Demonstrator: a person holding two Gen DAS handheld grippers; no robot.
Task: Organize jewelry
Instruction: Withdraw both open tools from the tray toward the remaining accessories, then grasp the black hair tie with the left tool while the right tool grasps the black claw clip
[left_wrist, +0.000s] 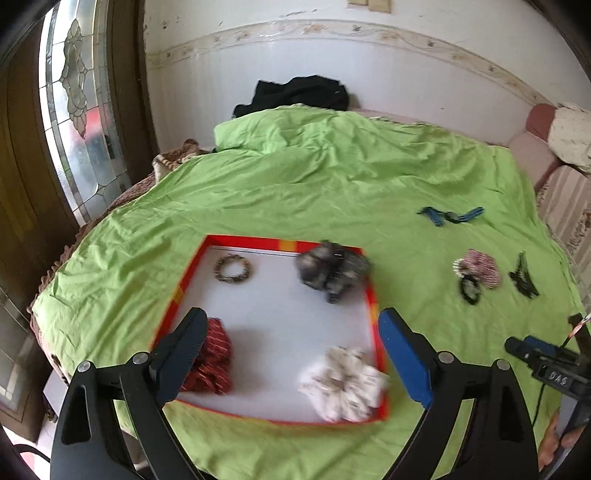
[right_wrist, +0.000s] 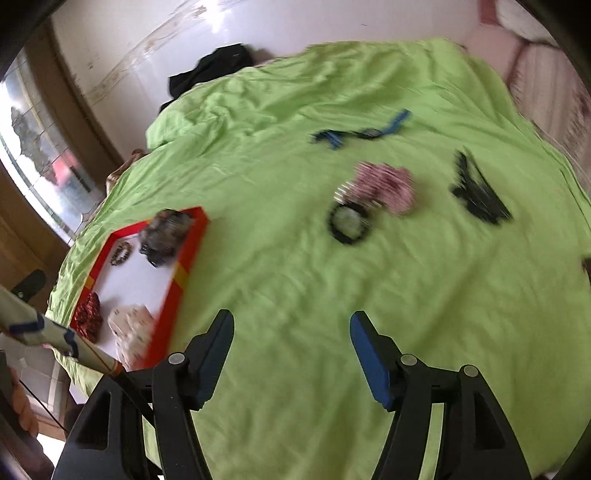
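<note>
In the left wrist view, the left gripper (left_wrist: 291, 332) hangs with jaws spread wide and nothing between them above a red-rimmed tray (left_wrist: 258, 243) on the green sheet (left_wrist: 332, 177), which holds a beaded bracelet (left_wrist: 233, 268), a grey scrunchie (left_wrist: 332, 271), a red scrunchie (left_wrist: 210, 360) and a white scrunchie (left_wrist: 345, 384). In the right wrist view, the right gripper (right_wrist: 291, 325) is likewise parted and empty over bare sheet, right of the tray, while a pink scrunchie (right_wrist: 384, 186), a black hair tie (right_wrist: 349, 221), a black clip (right_wrist: 480, 194) and blue clips (right_wrist: 360, 131) lie farther off on the sheet.
</note>
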